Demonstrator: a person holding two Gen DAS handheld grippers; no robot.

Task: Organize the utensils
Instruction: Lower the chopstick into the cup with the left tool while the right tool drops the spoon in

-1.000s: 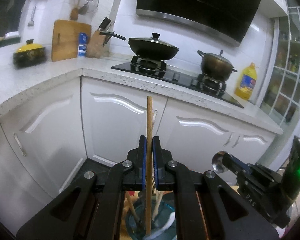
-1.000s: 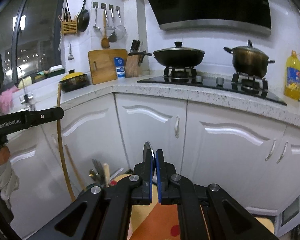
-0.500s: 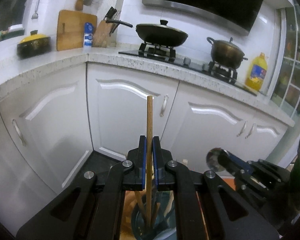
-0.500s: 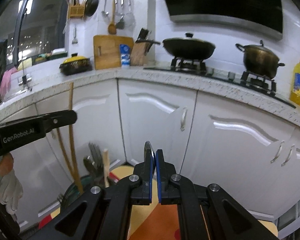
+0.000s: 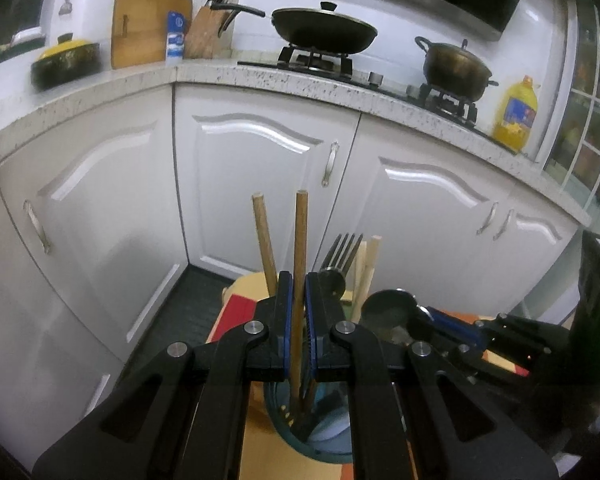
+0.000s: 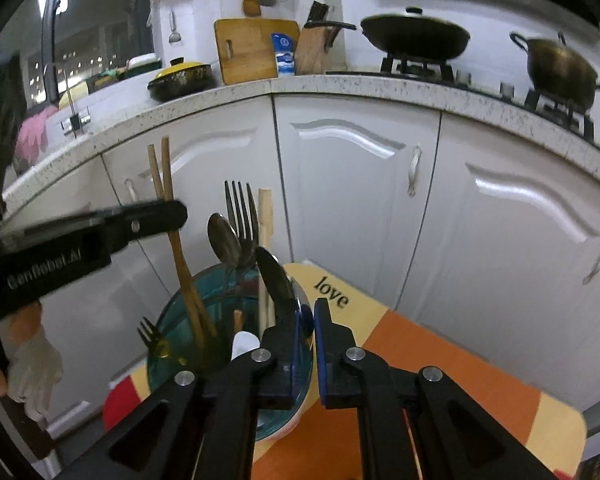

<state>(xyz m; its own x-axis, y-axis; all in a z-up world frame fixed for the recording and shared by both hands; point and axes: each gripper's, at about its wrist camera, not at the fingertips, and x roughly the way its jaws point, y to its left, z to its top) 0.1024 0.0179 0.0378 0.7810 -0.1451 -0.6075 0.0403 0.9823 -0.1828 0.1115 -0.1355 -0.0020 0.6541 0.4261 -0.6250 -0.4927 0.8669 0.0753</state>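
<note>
We hold both grippers over a teal translucent holder [image 6: 168, 332] crowded with upright handles, near the edge of a striped orange-and-cream table [image 6: 460, 380], with white cabinet doors [image 5: 260, 184] well apart beyond. Our left gripper [image 5: 299, 292] pinches a slim round wooden stick [image 5: 300, 240], its lower end inside the holder. Our right gripper [image 6: 307, 320] is opening beside a smooth metal spoon [image 6: 274, 276] that leans on the left pad over the rim.
</note>
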